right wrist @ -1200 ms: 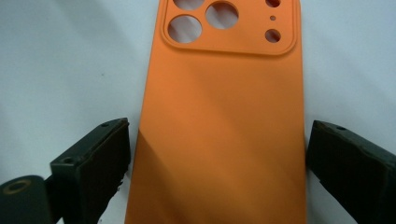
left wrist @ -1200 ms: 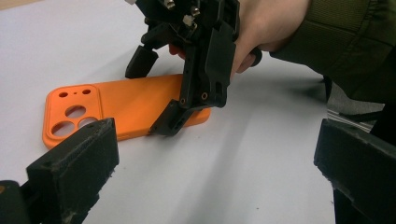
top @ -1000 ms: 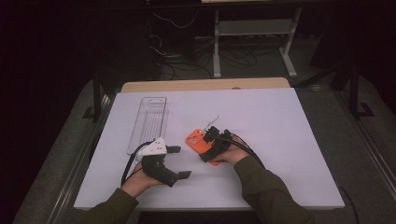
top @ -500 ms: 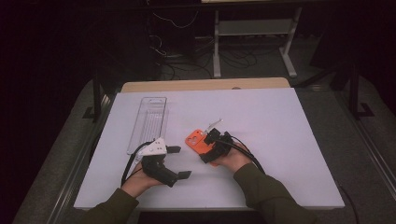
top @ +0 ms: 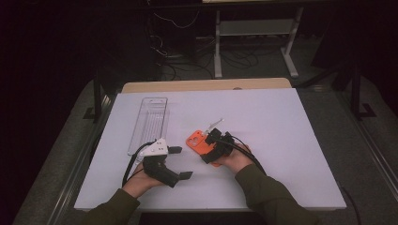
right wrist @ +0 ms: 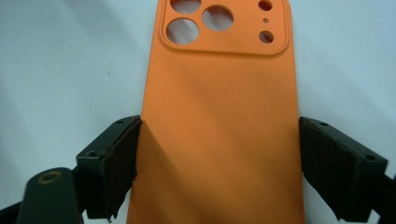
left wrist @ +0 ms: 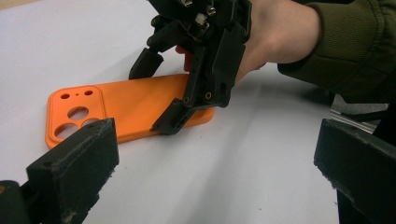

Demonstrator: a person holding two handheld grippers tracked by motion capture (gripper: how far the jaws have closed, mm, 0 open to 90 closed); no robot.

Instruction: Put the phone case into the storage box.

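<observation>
right claw (right wrist: 219, 163) jaws closed in, now clamping orange phone case (right wrist: 219, 116) | left claw (left wrist: 210, 172) released | no writing legible

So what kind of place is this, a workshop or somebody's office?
Most likely a lab or recording workspace rather than an office. A bare white table stands in a dark room, loose cables trail over the floor behind it beside a metal stand, and the table carries little beyond an orange phone case and a clear tray.

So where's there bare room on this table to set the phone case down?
The right half of the table, beyond the right gripper, lies bare, as does the far strip past the clear tray. It is crowded at the near middle: left gripper, orange case.
</observation>
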